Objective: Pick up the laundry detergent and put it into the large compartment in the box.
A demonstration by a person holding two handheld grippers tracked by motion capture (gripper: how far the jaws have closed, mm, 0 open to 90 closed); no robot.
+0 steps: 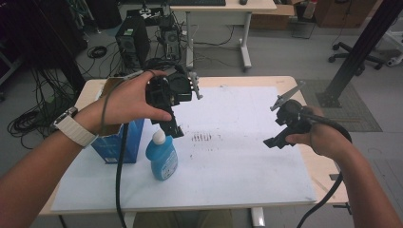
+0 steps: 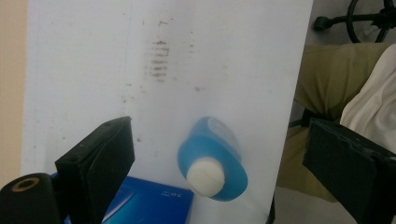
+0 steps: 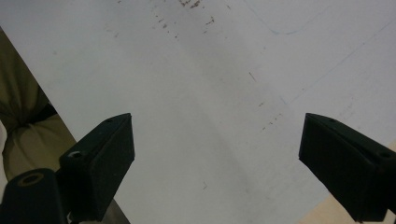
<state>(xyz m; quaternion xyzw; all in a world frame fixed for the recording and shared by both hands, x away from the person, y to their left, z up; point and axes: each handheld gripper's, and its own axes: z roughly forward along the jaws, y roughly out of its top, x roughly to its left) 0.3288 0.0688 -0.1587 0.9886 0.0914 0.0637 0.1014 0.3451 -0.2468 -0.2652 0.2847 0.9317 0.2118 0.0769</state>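
A blue bottle with a white cap stands on the white sheet at the left. In the left gripper view the blue bottle appears from above, white cap toward the camera, between the two wide-apart jaws. My left gripper hangs open just above and behind the bottle without touching it. A blue carton with an open top stands beside the bottle, and its corner shows at the bottom edge. My right gripper is open above the sheet's right part, with nothing between its jaws.
Dark smudges mark the middle of the sheet. The wooden table shows around the sheet's edges. Behind it stand a computer tower, loose cables, another desk and a black post. The person's lap lies below the table's near edge.
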